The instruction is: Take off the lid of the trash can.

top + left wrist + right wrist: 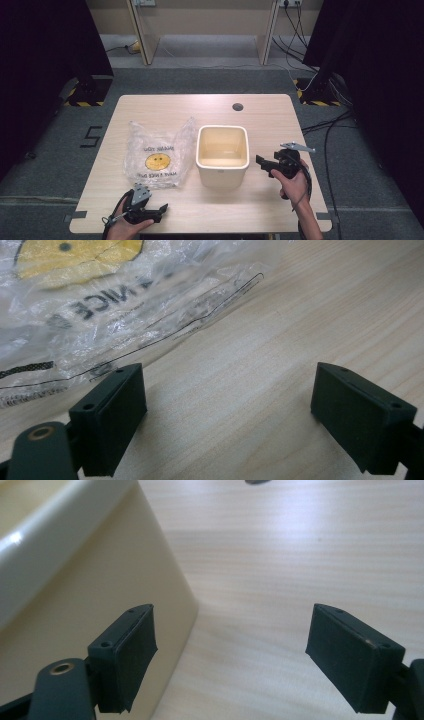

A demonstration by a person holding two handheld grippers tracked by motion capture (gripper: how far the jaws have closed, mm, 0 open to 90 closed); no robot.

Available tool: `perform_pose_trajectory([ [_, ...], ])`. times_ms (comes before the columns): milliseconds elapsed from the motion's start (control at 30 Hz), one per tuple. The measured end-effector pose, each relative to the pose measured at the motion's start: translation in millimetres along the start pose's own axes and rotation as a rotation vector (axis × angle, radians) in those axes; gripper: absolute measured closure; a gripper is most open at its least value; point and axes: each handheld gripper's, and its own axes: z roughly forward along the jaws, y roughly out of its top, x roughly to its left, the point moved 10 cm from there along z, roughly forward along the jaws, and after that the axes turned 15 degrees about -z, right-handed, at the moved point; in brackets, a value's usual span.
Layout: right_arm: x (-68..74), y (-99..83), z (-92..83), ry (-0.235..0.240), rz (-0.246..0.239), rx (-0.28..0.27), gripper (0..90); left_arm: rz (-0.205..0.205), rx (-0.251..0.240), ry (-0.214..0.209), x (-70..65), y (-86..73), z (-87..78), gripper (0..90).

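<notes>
On the table (260,112), a clear plastic bag (157,155) with a yellow smiley face lies flat just beside a cream square tub (223,155), which stands empty. Nothing is held yet: the work, judged to be lining the tub with the bag, appears not begun, and the lifting, opening and fitting of the bag are all left. The left gripper (159,209) is held low near the bag's near edge, its fingers spread wide apart with bare wood between them. The right gripper (261,162) is aimed at the tub's right wall, its fingers likewise spread and empty. In the left gripper view the bag's (75,305) crinkled edge and print are seen close up; in the right gripper view the tub's (90,570) wall and rim are shown just beside one finger, whether touching cannot be told.
</notes>
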Motion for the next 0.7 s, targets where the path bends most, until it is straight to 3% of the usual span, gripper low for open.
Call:
perform_pose_trajectory([
  [267, -1.6, 32.0, -9.3, -0.009, -0.023, -0.052, 19.8, -0.003, 0.006, 0.004, -0.1, 0.0, -0.1, 13.5],
  [700, 5.9, 63.9, -14.6, 0.002, -0.059, -0.084, 19.9, -0.002, 0.012, 0.005, -0.1, 0.0, -0.3, 13.5],
])
